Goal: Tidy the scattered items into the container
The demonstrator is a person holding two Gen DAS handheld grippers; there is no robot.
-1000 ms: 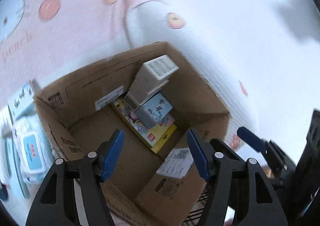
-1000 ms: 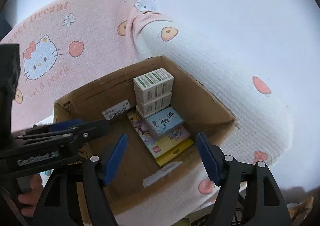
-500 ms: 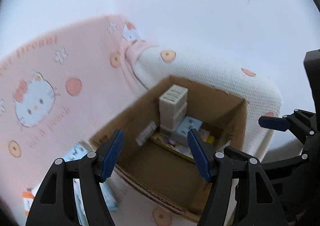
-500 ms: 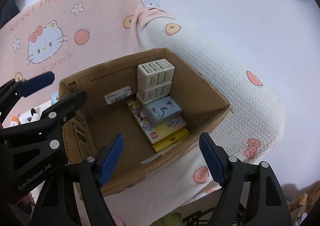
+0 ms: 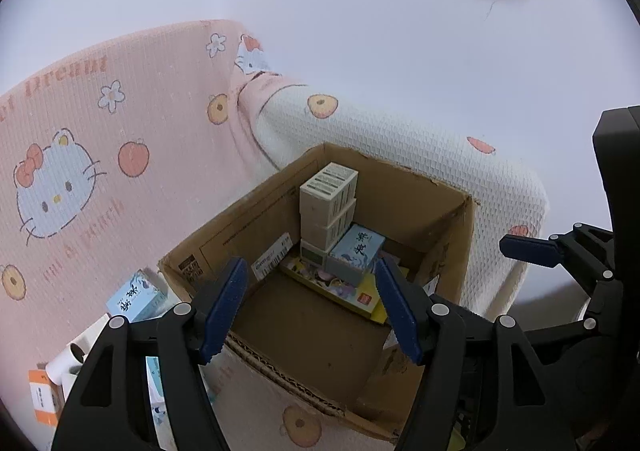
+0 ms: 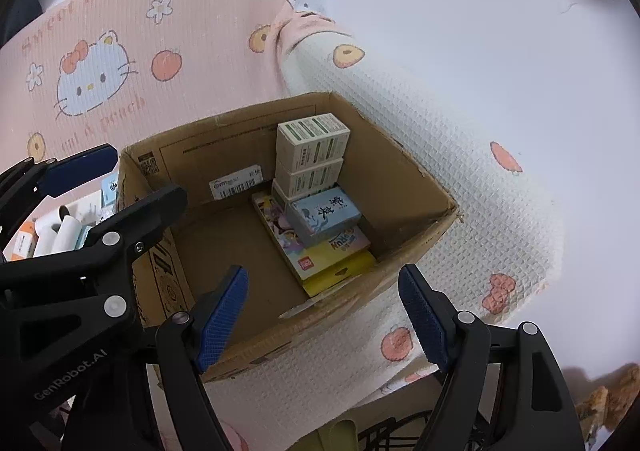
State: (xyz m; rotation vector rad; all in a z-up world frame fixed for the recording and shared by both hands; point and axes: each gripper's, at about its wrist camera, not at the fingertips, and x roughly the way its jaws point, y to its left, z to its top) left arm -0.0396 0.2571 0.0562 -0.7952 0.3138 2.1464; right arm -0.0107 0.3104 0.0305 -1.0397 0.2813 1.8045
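An open cardboard box (image 5: 240, 229) (image 6: 400, 155) sits on a pink and white Hello Kitty blanket. Inside it are two stacked white cartons (image 5: 328, 195) (image 6: 312, 143), a light blue box (image 5: 356, 253) (image 6: 326, 213) and flat colourful boxes (image 6: 320, 257). Left of the cardboard box lie another light blue box (image 5: 138, 295), white rolls (image 5: 80, 351) (image 6: 56, 231) and an orange and white carton (image 5: 42, 403). My left gripper (image 5: 310, 309) is open and empty above the box's near edge. My right gripper (image 6: 326, 317) is open and empty above the box's front.
The blanket (image 5: 80, 155) covers the surface around the box. A plain white wall (image 5: 360, 11) rises behind. The right gripper shows at the right edge of the left wrist view (image 5: 560, 263). The left gripper shows at the left of the right wrist view (image 6: 80, 211).
Both grippers have pulled back and up from the box, so the box looks smaller. The left view has swung up and now shows the scattered items to the left of the box.
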